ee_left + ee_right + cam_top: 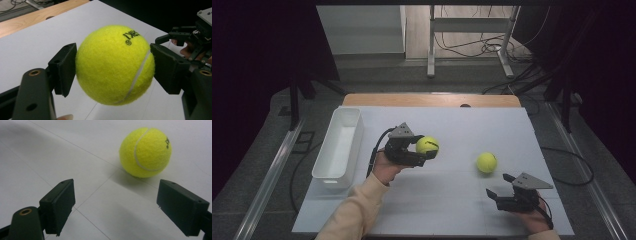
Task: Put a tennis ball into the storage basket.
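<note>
two tennis balls and one white bin [338, 145] on a white table [452, 200]; the bin looks empty. the left gripper [424, 152] clamps one ball [427, 145] at table centre. the right gripper [499, 189], jaws spread wide, grips nothing at 5 o'clock, the second ball [486, 162] near, at its 11 o'clock.
</note>
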The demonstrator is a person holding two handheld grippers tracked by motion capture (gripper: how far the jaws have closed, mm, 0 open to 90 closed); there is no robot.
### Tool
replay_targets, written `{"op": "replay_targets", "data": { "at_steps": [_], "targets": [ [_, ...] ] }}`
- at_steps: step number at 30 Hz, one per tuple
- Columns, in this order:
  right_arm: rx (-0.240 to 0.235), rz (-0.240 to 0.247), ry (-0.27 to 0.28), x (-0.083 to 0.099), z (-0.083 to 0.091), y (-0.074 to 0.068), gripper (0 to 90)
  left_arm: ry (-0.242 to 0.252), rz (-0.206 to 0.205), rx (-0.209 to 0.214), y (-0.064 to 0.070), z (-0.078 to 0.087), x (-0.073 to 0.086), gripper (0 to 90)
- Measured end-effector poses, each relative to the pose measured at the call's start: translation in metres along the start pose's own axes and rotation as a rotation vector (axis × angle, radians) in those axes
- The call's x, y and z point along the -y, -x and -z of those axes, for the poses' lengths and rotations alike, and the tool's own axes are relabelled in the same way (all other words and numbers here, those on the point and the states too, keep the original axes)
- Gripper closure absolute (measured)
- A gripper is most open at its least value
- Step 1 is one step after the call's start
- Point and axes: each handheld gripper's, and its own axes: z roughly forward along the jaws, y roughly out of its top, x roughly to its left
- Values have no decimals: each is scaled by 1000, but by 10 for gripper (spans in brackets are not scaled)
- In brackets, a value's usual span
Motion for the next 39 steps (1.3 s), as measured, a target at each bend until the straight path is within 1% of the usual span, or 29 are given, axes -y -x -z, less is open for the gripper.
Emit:
{"op": "replay_targets", "data": {
  "at_steps": [39],
  "targets": [
    [3, -3, 8, 0, 1, 0, 160, 53, 35, -56, -18, 27, -2, 262]
  ]
}}
